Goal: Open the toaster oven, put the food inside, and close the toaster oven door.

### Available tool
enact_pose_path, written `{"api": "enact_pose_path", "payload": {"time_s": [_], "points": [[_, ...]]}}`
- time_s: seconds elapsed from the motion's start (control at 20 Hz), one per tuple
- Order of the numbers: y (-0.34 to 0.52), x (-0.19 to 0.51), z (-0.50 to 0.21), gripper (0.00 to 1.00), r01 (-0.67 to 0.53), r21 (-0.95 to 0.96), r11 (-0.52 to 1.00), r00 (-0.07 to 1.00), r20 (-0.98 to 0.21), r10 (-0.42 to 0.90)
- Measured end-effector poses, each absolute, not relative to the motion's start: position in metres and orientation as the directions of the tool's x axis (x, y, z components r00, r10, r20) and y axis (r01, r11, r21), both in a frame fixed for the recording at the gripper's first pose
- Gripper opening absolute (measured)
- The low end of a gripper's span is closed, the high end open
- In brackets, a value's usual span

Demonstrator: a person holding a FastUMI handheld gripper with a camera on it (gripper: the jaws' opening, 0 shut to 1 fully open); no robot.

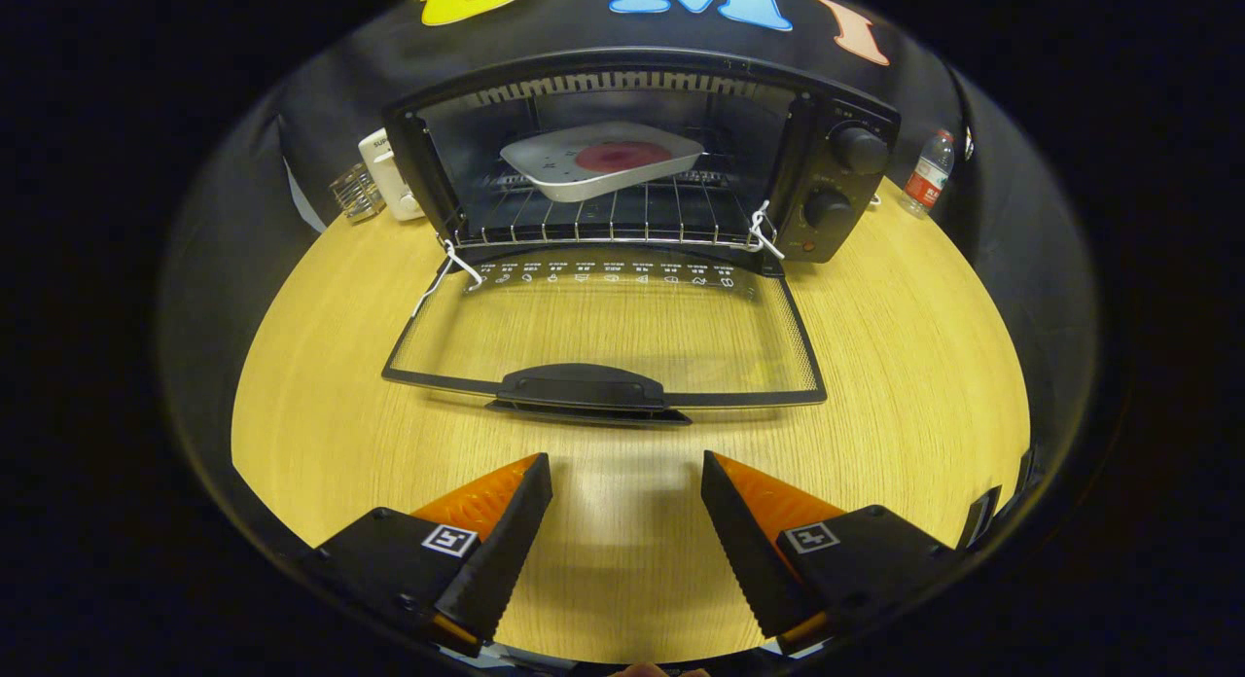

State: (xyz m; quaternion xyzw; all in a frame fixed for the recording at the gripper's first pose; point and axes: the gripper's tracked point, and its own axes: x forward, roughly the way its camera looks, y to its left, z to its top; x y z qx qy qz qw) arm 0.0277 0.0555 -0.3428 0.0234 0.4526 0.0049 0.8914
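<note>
A black toaster oven [836, 181] stands at the far side of the wooden table, beyond my fingers. Its glass door [608, 332] hangs fully down, flat over the table, with the door handle [584, 387] nearest to me. Inside, on the wire rack [603, 225], rests a white dish [598, 161] holding a round red piece of food [622, 156]. My gripper [625, 478] is open above the table, a short way in front of the door handle, with nothing between its fingers.
A white power adapter [389, 171] and a small clear ribbed thing [356, 193] lie left of the oven. A plastic bottle with a red label [926, 174] stands to its right. Bare wooden tabletop [905, 366] flanks the door.
</note>
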Motion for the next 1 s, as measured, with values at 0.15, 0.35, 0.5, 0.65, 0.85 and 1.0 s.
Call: {"api": "enact_pose_path", "payload": {"time_s": [0.15, 0.35, 0.5, 0.65, 0.85, 1.0], "points": [[0.056, 0.032, -0.350, 0.98, 0.039, 0.046, 0.998, 0.567, -0.824, 0.015], [0.060, 0.041, -0.354, 0.99, 0.086, 0.068, 0.994, 0.551, -0.835, 0.009], [0.060, 0.044, -0.356, 0.98, 0.104, 0.058, 0.993, 0.537, -0.844, -0.007], [0.062, 0.047, -0.359, 0.97, 0.099, 0.039, 0.994, 0.525, -0.851, -0.019], [0.063, 0.048, -0.358, 0.97, 0.091, 0.021, 0.996, 0.524, -0.851, -0.030], [0.062, 0.048, -0.353, 0.97, 0.081, 0.013, 0.997, 0.537, -0.843, -0.033]]}}
